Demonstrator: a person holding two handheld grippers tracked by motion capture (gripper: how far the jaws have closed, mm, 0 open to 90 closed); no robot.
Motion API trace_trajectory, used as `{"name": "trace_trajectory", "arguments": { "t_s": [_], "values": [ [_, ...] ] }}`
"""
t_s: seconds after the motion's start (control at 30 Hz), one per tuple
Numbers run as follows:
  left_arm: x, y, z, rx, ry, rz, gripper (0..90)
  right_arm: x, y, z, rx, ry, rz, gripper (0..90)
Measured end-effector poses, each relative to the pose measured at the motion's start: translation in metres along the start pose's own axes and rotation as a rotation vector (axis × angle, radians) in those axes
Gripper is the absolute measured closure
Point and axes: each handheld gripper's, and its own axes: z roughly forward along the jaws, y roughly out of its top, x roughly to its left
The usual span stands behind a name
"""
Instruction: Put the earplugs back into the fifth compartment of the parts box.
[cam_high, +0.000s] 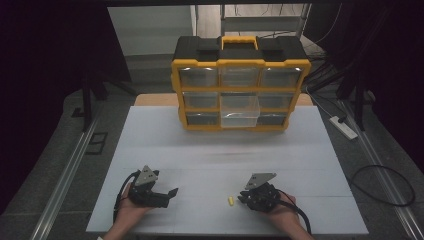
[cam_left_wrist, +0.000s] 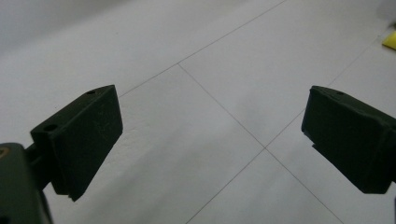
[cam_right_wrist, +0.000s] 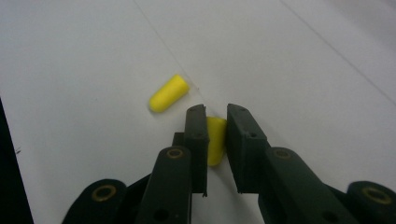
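Note:
Two small yellow foam plugs lie near the front of the white table (cam_high: 220, 150). In the right gripper view my right gripper (cam_right_wrist: 216, 114) is shut on one plug (cam_right_wrist: 215, 140), its pads pressing both sides while the plug rests low over the table. The other plug (cam_right_wrist: 168, 93) lies loose just beyond, and in the high view it (cam_high: 230, 201) sits just left of my right gripper (cam_high: 243, 199). My left gripper (cam_high: 167, 192) stands open and empty at the front left, its fingers (cam_left_wrist: 84, 140) wide apart over bare table; a yellow plug (cam_left_wrist: 391, 39) peeks in at that view's far right.
A yellow and black drawer organizer (cam_high: 240, 85) stands at the table's far edge, its lower middle clear drawer (cam_high: 240, 116) pulled out. A white power strip (cam_high: 343, 126) and a looped cable (cam_high: 385, 185) lie on the floor at the right.

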Motion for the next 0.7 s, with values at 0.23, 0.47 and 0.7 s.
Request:
{"name": "trace_trajectory", "arguments": {
  "t_s": [0.23,0.47,0.7],
  "values": [
    [0.000,0.000,0.000,0.001,0.000,0.001,5.1,-0.003,0.002,-0.009,-0.056,0.001,0.006,80.3],
    [0.000,0.000,0.000,0.003,0.002,0.002,5.1,-0.006,0.004,-0.016,-0.114,-0.011,0.009,80.3],
    [0.000,0.000,0.001,0.004,0.006,0.005,5.1,-0.013,0.014,-0.030,-0.191,-0.020,0.031,80.2]
  ]
}}
